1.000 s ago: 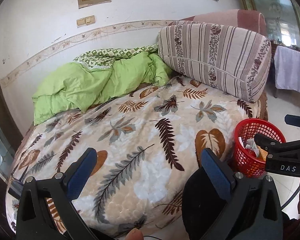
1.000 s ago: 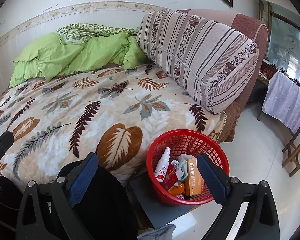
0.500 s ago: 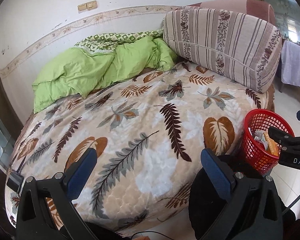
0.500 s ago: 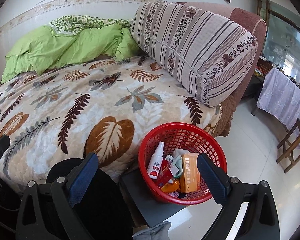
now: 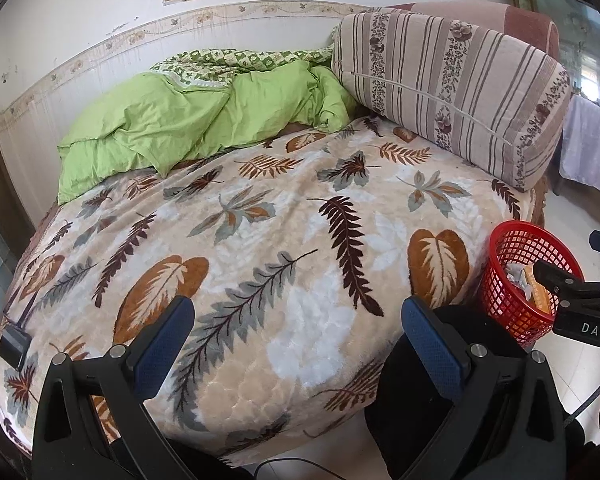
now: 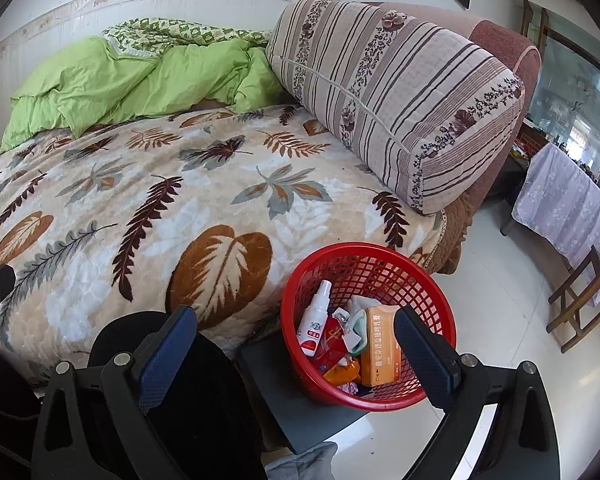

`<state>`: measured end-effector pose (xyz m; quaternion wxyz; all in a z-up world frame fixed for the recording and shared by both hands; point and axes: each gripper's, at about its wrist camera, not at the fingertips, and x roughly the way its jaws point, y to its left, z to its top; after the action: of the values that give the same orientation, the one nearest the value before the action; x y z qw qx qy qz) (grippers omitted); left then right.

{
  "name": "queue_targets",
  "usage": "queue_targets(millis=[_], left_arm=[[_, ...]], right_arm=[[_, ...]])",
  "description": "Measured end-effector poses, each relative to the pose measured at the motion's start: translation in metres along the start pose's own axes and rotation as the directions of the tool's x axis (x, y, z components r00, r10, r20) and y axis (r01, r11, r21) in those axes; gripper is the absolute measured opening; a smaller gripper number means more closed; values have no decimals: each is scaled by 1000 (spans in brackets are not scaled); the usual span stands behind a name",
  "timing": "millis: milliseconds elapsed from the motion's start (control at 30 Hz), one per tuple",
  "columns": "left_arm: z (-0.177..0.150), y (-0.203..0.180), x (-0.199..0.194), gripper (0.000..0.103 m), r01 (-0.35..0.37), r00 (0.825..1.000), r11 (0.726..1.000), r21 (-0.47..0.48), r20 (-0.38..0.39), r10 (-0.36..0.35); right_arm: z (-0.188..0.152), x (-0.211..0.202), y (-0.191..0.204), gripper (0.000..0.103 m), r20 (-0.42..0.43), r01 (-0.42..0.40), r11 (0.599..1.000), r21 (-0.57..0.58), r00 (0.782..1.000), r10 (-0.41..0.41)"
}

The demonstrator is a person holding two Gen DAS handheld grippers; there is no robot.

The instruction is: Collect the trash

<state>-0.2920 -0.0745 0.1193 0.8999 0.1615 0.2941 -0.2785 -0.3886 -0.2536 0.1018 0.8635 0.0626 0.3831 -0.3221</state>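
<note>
A red mesh basket [image 6: 380, 276] stands on a dark stool beside the bed. It holds a white spray bottle [image 6: 315, 314], an orange box [image 6: 380, 348] and crumpled wrappers. It also shows at the right edge of the left wrist view [image 5: 512, 280]. My right gripper [image 6: 296, 348] is open and empty, hovering just in front of the basket. My left gripper [image 5: 298, 340] is open and empty over the front edge of the leaf-pattern blanket [image 5: 260, 240]. The right gripper's black body [image 5: 580, 300] partly hides the basket in the left wrist view.
A green quilt [image 5: 204, 116] is bunched at the back of the bed by the wall. A striped bolster [image 6: 392, 92] leans on the brown headboard. A cloth-covered table [image 6: 568, 204] and a wooden stool [image 6: 580, 304] stand on the white floor at right. A dark object [image 5: 14, 346] lies at the bed's left edge.
Both grippers have tilted down and pulled slightly back; the bed and the basket have shifted lower in both views. Both stay open and empty.
</note>
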Motion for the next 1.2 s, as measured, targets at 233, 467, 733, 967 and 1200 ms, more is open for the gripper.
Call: queue_targets(millis=[233, 467, 733, 967, 1200], left_arm=[[0, -1, 1, 103, -2, 1000, 1000, -1, -2, 2], [0, 0, 0, 103, 1, 1000, 1000, -4, -1, -1], [1, 1, 0, 103, -6, 1000, 1000, -5, 3, 6], [1, -3, 0, 103, -17, 1000, 1000, -6, 3, 17], [1, -2, -1, 103, -8, 1000, 1000, -13, 6, 8]], right_arm=[[0, 0, 0, 100, -4, -1, 1000, -4, 1000, 1], [0, 0, 0, 100, -5, -2, 1000, -2, 1000, 2], [0, 1, 2, 100, -7, -6, 1000, -2, 1000, 6], [0, 1, 3, 100, -8, -8, 1000, 0, 1000, 8], [1, 2, 2, 100, -6, -8, 1000, 1, 1000, 8]])
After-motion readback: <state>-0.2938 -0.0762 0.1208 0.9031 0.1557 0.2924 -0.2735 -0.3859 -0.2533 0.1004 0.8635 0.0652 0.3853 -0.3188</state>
